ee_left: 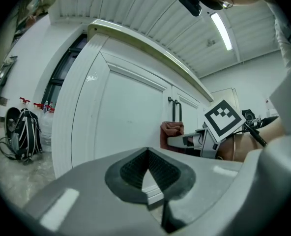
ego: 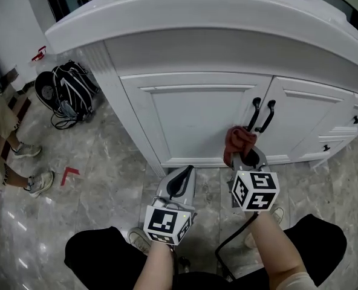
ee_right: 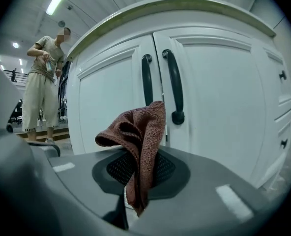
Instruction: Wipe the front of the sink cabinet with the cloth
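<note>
Right gripper (ego: 245,159), forearm reaching forward, pinches the reddish cloth (ego: 239,139) at the sink cabinet (ego: 191,116) front, just below the black handles (ego: 260,115). Left gripper (ego: 179,180) is held low to its left, jaws pressed together, empty.

Staged bathroom corner inside a larger hall, not a lived-in home. A white sink cabinet (ego: 197,113) with panelled doors and black handles (ego: 260,115) stands on a grey marble-look tiled floor (ego: 106,180). A red tape mark (ego: 69,174) is stuck on the tiles. A black backpack (ego: 67,92) lies on the floor by the cabinet's end. The slatted white ceiling (ee_left: 135,9) carries a long strip light (ee_left: 221,31). A person (ee_right: 44,82) stands off to the side, with open hall and more ceiling lights behind.
</note>
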Available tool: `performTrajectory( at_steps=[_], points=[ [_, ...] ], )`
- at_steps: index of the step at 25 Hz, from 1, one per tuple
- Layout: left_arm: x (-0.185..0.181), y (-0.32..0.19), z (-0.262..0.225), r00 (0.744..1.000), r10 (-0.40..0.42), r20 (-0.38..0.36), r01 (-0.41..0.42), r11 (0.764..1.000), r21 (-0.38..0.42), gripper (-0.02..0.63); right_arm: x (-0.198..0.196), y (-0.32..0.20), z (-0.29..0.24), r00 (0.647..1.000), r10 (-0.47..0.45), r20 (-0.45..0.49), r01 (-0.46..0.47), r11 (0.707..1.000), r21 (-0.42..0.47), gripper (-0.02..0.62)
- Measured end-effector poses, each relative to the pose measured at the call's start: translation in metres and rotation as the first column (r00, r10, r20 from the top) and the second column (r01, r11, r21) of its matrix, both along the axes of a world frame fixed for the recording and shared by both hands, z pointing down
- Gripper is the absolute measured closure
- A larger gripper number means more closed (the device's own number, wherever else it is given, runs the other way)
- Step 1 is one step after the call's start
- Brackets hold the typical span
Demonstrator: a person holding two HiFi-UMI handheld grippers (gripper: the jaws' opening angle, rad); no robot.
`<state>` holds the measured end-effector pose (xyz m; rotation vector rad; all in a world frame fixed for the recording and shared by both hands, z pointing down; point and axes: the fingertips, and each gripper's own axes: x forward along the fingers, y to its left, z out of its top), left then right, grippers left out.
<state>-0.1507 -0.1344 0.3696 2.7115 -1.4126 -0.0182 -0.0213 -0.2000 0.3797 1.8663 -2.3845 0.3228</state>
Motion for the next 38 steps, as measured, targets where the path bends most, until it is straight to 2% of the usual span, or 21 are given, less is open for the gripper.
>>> performTrajectory(
  at_steps=[4, 9, 13, 17, 23, 30, 34, 38],
  points=[
    [-0.018, -0.003, 0.003, 0.999, -0.036, 0.001, 0.036, 0.999, 0.001, 0.606, -0.028, -0.001, 0.01, 0.998, -0.059, 0.01, 0.059, 0.998, -0.011, 0.514],
    [-0.051, -0.01, 0.016, 0.995, -0.098, 0.011, 0.098, 0.995, -0.02, 0.606, -0.084, -0.005, 0.033, 0.988, -0.155, 0.028, 0.155, 0.987, -0.032, 0.514],
    [-0.085, -0.012, 0.026, 0.989, -0.149, 0.02, 0.15, 0.988, -0.036, 0.606, -0.135, -0.008, 0.054, 0.973, -0.228, 0.041, 0.23, 0.971, -0.064, 0.514],
    [-0.12, -0.015, 0.031, 0.978, -0.209, -0.004, 0.209, 0.977, -0.051, 0.606, -0.182, -0.011, 0.068, 0.953, -0.301, 0.033, 0.302, 0.95, -0.081, 0.514],
    [-0.151, -0.016, 0.039, 0.966, -0.258, -0.012, 0.256, 0.964, -0.069, 0.606, -0.233, -0.017, 0.084, 0.933, -0.36, 0.031, 0.361, 0.928, -0.095, 0.514],
    [-0.149, -0.018, 0.043, 0.968, -0.249, -0.025, 0.246, 0.966, -0.081, 0.606, -0.234, -0.022, 0.09, 0.939, -0.342, 0.028, 0.343, 0.934, -0.095, 0.514],
    [-0.134, -0.02, 0.044, 0.975, -0.22, -0.024, 0.217, 0.973, -0.083, 0.606, -0.214, -0.021, 0.094, 0.948, -0.319, 0.019, 0.319, 0.942, -0.105, 0.514],
    [-0.115, -0.022, 0.044, 0.982, -0.189, -0.023, 0.187, 0.979, -0.081, 0.606, -0.181, -0.023, 0.098, 0.967, -0.256, 0.004, 0.255, 0.96, -0.118, 0.514]
  ],
)
